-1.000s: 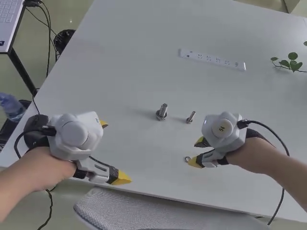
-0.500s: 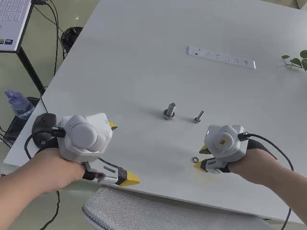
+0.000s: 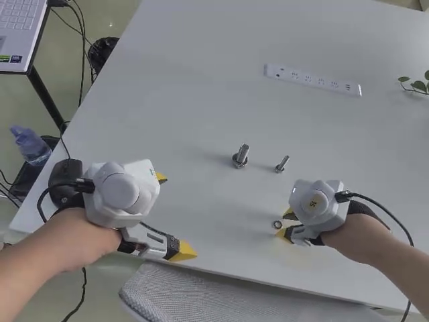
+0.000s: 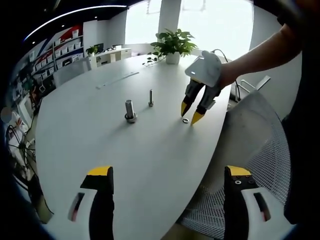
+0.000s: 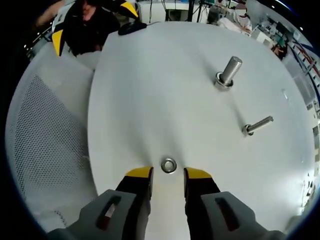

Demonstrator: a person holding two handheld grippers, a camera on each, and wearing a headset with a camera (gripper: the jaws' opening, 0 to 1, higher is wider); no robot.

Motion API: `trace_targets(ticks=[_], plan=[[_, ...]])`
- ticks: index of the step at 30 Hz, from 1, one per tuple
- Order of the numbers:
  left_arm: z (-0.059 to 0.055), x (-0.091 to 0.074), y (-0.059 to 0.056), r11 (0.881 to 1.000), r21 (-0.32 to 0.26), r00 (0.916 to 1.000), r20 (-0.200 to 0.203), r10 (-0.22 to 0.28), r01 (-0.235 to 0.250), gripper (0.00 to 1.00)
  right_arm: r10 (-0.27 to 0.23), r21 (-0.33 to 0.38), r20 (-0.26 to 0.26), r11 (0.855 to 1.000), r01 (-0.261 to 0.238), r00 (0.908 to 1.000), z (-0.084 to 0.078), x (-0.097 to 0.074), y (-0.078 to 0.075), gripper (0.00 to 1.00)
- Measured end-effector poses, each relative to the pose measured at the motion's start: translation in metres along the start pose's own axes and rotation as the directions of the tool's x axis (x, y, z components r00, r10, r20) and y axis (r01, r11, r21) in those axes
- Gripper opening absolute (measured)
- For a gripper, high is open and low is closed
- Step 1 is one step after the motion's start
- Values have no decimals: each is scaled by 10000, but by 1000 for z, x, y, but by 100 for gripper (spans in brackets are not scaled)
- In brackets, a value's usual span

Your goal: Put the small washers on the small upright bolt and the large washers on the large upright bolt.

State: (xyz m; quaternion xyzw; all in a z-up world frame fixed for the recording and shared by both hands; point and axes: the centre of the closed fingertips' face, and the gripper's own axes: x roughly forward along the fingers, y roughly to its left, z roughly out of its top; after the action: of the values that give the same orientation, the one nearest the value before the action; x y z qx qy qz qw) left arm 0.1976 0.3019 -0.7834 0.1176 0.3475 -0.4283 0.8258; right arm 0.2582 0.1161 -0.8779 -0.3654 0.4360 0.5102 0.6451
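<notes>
R gripper [image 5: 167, 175] jaws narrowly apart, empty, tips just at washer [image 5: 168, 165] lying flat, well apart from big bolt [image 5: 227, 72]; small bolt [image 5: 257, 125] near big bolt. L gripper [image 4: 169, 172] wide open, empty.

A shiny metal washer [image 5: 169, 165], a large bolt [image 5: 229, 70] and a small bolt [image 5: 258, 125] of grey metal rested on the smooth, matt white tabletop [image 3: 188, 87]; grey woven mesh covered the chair [image 3: 201, 302].

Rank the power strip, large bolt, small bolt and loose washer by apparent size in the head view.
1. power strip
2. large bolt
3. small bolt
4. loose washer, smallest although nearest the camera
</notes>
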Motion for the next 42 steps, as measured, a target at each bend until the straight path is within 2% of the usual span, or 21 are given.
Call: trace_targets(ticks=[5,17,26,30,31,33,36,42], plan=[[0,-1,2,10000,-63,9999,80,70,-70,90,118,18,-118,9999,-117,9999,1,0,1,23],[-2,2,2,9999,-143,10000,47,-28,29,88,186,-245,-889,9995,-209,9959,5,2,1,21],[-4,4,5,9997,-214,9999,-30,-96,96,86,247,-607,-858,9977,-300,9960,7,4,-1,13],[-3,3,7,9996,-270,9999,20,-105,105,86,465,-823,-827,9952,-533,9955,6,3,1,14],[-3,3,7,9996,-272,9999,19,-103,104,85,648,-859,-763,9937,-713,9950,7,3,2,15],[-3,3,8,9995,-302,9999,-2,-108,107,85,702,-678,-703,9949,-750,9951,6,2,1,16],[-4,2,9,9995,-298,9999,-14,-118,117,84,690,-1044,-715,9916,-763,9950,5,2,3,16],[-4,2,8,9995,-302,9999,-29,-137,136,83,717,-1276,-749,9885,-808,9946,3,2,2,16]])
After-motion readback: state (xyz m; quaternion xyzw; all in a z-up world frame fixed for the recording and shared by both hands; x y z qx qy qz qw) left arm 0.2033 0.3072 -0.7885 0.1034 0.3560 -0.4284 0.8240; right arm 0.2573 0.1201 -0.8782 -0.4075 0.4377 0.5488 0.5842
